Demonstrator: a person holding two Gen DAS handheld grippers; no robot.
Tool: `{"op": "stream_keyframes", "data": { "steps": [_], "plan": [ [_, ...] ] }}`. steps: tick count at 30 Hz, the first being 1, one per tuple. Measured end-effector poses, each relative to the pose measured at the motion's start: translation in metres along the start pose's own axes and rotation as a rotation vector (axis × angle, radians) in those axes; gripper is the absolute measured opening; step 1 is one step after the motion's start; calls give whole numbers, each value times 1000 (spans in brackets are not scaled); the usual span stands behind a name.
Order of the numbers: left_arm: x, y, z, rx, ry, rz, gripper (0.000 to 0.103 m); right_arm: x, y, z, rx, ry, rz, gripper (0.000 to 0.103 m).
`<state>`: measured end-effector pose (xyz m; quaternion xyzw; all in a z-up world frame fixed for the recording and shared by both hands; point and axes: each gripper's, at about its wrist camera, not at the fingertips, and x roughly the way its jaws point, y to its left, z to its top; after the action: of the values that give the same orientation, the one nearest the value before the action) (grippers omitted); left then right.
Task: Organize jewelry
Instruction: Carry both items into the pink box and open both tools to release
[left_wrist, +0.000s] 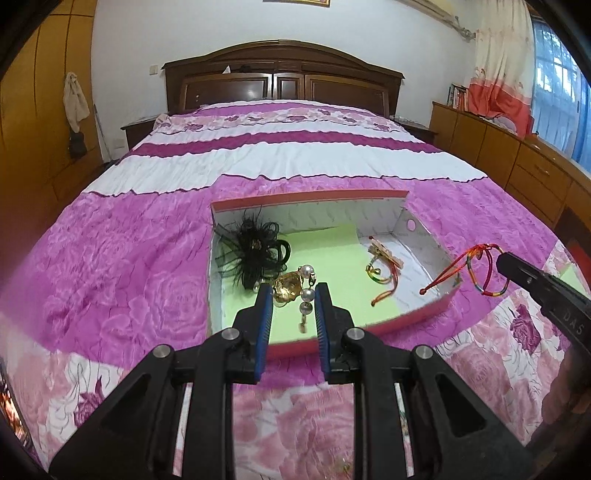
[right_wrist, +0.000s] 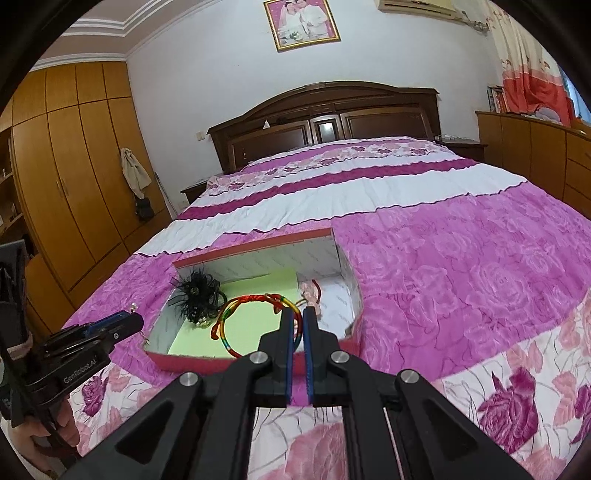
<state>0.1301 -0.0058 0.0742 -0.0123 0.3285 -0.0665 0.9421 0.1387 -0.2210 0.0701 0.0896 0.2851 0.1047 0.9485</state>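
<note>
A red cardboard box with a green paper floor lies on the bed; it also shows in the right wrist view. In it are a black feather hair clip, a small coloured cord bracelet and a pink clip. My left gripper is shut on a gold and pearl brooch over the box's near part. My right gripper is shut on a rainbow cord bracelet, held above the box's right end.
The bed has a pink floral cover with a dark wooden headboard at the far end. Wooden wardrobes stand at the left and a low wooden cabinet at the right.
</note>
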Motion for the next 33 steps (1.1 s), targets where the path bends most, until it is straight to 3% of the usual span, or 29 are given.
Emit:
{"op": "stream_keyframes", "data": {
  "steps": [16, 24, 33],
  "plan": [
    [57, 9, 2, 11, 38, -8, 15, 72, -7, 1, -20, 77, -59, 6],
    [85, 17, -11, -17, 89, -7, 15, 91, -14, -11, -27, 114, -82, 6],
    [90, 15, -16, -20, 99, -12, 15, 99, -13, -14, -59, 116, -109, 6]
  ]
}}
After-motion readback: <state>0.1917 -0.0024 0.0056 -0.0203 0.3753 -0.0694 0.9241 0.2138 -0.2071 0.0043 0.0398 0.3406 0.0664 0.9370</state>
